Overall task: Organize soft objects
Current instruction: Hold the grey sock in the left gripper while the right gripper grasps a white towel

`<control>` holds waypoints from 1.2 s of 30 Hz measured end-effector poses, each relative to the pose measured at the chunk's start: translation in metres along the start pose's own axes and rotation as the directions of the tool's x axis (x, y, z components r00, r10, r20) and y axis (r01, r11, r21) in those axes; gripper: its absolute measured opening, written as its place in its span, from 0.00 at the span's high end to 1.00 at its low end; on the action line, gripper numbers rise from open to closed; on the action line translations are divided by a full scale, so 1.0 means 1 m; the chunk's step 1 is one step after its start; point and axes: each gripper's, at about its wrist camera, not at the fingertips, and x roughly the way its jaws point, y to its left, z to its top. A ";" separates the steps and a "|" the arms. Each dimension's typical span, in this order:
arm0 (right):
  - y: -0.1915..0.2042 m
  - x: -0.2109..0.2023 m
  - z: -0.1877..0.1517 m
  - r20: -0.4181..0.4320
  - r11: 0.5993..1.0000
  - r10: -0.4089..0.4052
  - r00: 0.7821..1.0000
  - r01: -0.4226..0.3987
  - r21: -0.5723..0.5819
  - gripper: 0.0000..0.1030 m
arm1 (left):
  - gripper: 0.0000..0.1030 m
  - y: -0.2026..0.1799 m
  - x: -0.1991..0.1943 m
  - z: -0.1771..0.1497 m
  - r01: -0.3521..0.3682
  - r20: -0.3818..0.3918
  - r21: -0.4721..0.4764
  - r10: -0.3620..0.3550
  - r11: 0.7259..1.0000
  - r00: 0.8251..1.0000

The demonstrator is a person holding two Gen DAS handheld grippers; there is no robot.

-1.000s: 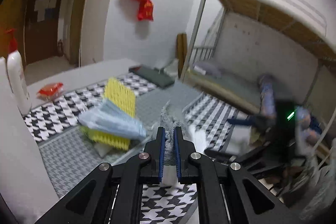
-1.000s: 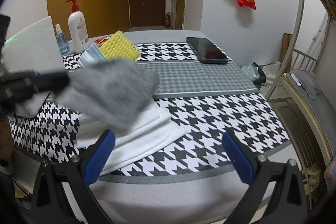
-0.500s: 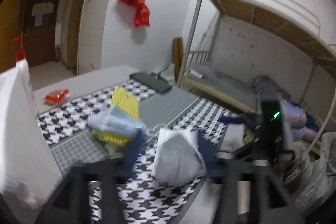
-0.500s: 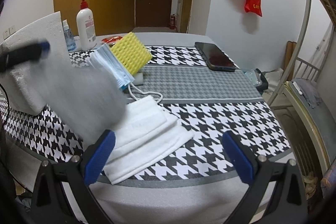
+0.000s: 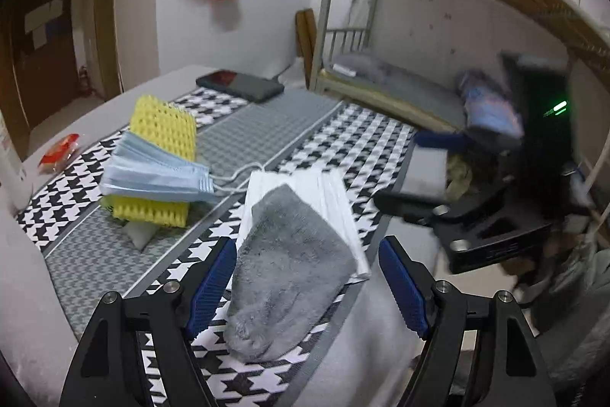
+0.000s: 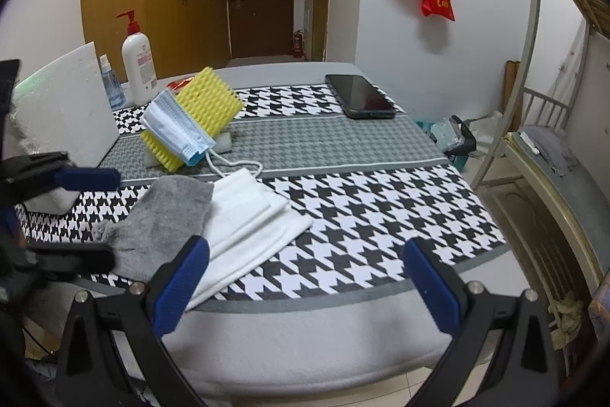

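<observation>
The left gripper (image 5: 308,287) has just opened its jaws, leaving the grey cloth (image 5: 289,273) lying free atop the white towel (image 5: 324,189) on the worktop (image 6: 305,338), so that placement looks finished; the right gripper (image 6: 305,287) stands apart, empty.

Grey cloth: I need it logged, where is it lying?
The grey cloth lies at the table's near edge, overlapping the folded white towel, between the open left hand-held gripper.

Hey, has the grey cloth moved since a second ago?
Yes. The grey cloth hung in the air above the white towel; it now lies on it, lower and released, between the left gripper jaws that have just been opening.
</observation>
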 end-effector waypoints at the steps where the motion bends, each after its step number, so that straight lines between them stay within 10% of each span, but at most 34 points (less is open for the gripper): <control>1: 0.000 -0.001 0.000 0.002 1.000 -0.002 1.000 0.002 -0.003 0.00 | 0.28 0.001 0.006 0.000 -0.012 -0.019 0.002 0.012 1.000 1.000; 12: 0.003 0.003 0.008 0.008 1.000 0.013 1.000 -0.013 -0.005 0.00 | 0.86 0.009 0.022 -0.006 -0.078 -0.077 -0.010 0.077 0.997 0.994; 23: 0.016 0.009 0.021 0.010 0.999 0.040 0.999 -0.040 -0.001 0.00 | 0.87 0.043 -0.045 -0.006 -0.056 0.228 -0.186 0.099 0.981 0.969; 36: 0.053 0.053 0.014 -0.098 0.999 0.049 0.994 -0.049 0.000 0.00 | 0.87 0.048 -0.041 -0.008 -0.189 0.222 -0.238 0.243 0.953 0.944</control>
